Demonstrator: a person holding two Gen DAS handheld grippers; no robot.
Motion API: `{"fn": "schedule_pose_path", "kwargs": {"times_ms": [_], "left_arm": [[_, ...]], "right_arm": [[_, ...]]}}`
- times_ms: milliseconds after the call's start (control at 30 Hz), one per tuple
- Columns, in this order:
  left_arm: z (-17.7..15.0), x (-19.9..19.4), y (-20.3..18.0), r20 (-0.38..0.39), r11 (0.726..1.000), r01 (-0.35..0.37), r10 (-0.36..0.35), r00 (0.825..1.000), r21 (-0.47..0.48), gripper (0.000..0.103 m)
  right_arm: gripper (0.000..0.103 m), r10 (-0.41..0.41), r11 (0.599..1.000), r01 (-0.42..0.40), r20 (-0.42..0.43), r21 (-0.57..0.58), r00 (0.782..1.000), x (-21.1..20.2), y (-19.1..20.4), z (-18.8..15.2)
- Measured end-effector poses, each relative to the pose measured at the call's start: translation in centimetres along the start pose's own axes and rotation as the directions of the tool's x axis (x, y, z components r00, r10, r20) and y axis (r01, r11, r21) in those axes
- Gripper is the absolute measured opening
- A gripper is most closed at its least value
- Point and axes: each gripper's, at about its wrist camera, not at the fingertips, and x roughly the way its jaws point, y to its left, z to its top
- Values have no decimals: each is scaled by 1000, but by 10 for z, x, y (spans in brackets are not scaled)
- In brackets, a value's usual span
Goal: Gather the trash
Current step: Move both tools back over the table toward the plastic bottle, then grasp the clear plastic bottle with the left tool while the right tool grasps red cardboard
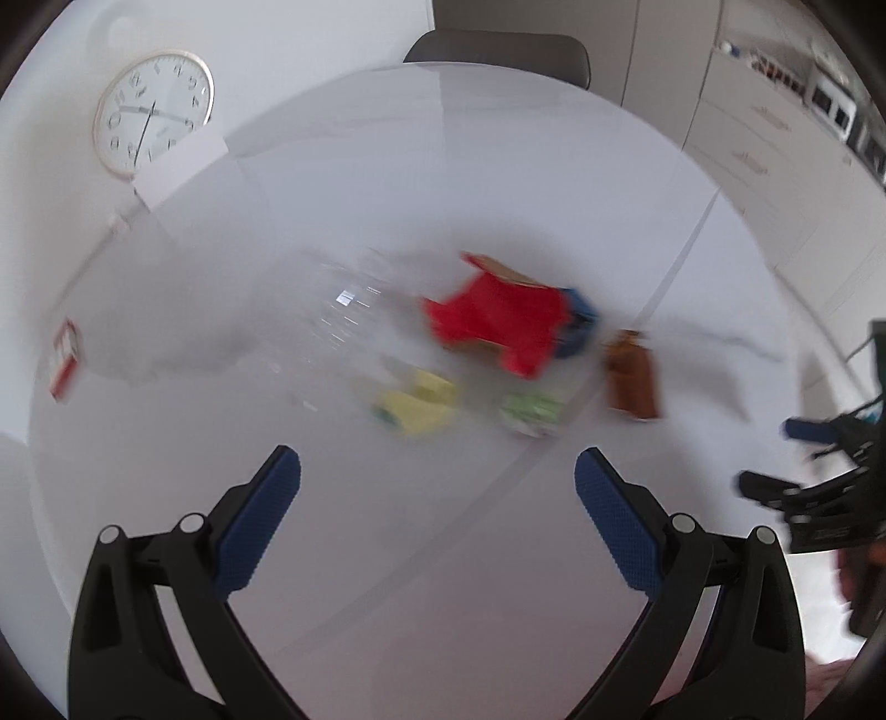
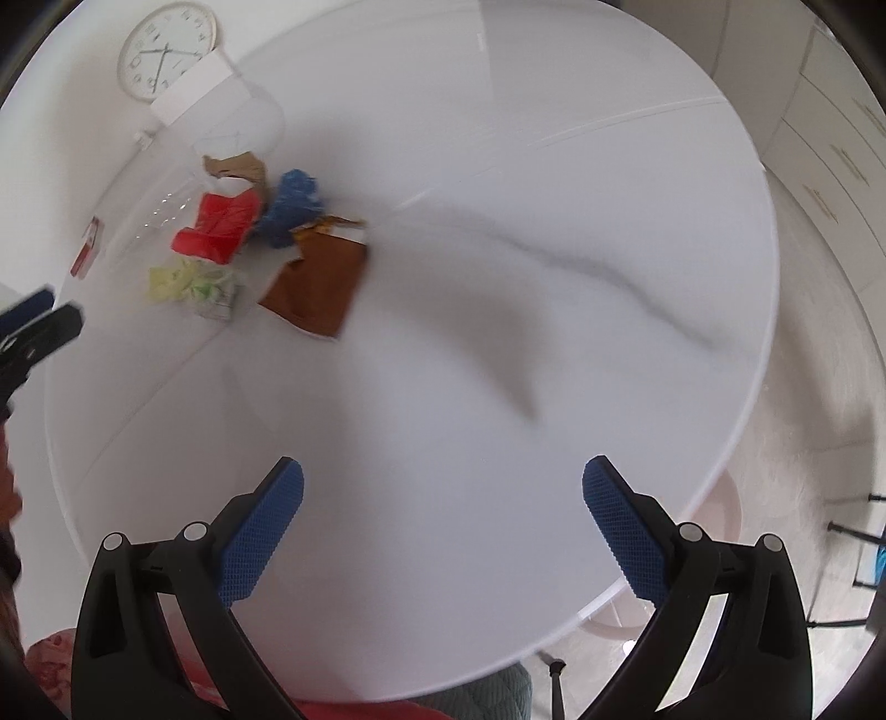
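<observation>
A heap of trash lies on the round white table point(image 1: 443, 554). It holds a red wrapper point(image 1: 498, 318), a blue crumpled piece point(image 1: 578, 324), a yellow wrapper point(image 1: 418, 407), a green packet point(image 1: 529, 412), a brown packet point(image 1: 631, 376) and clear plastic point(image 1: 338, 310). My left gripper point(image 1: 437, 487) hangs open just short of the yellow and green pieces, holding nothing. In the right wrist view the same heap sits far left: red wrapper point(image 2: 219, 224), blue piece point(image 2: 290, 207), brown packet point(image 2: 321, 282), yellow wrapper point(image 2: 171, 282). My right gripper point(image 2: 443, 498) is open over bare table, well away from the heap.
A wall clock point(image 1: 152, 113) and a white card point(image 1: 180, 166) stand behind the table. A small red and white box point(image 1: 63, 360) lies at the left edge. A dark chair point(image 1: 498, 50) is at the far side. The table's edge point(image 2: 764, 354) curves along the right, with floor beyond.
</observation>
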Motion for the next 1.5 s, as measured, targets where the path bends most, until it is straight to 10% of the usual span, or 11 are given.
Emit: {"fn": "schedule_pose_path", "kwargs": {"times_ms": [600, 767, 967, 1267, 1500], "left_arm": [[68, 106, 53, -84, 956, 71, -49, 995, 285, 95], [70, 114, 61, -81, 958, 142, -125, 989, 247, 69], [68, 116, 77, -62, 968, 175, -167, 984, 178, 65], [55, 87, 111, 1, 994, 97, -97, 995, -50, 65], [26, 60, 137, 29, 965, 60, -54, 998, -255, 65]], "right_arm": [[100, -29, 998, 29, -2, 48, 1000, 3, 56, 52], [100, -14, 1000, 13, 53, 18, 998, 1, 82, 74], [100, 29, 988, -14, 94, -153, 995, 0, 118, 102], [100, -32, 851, 76, 93, -519, 995, 37, 171, 132], [100, -132, 732, 161, 94, -662, 987, 71, 189, 148]]}}
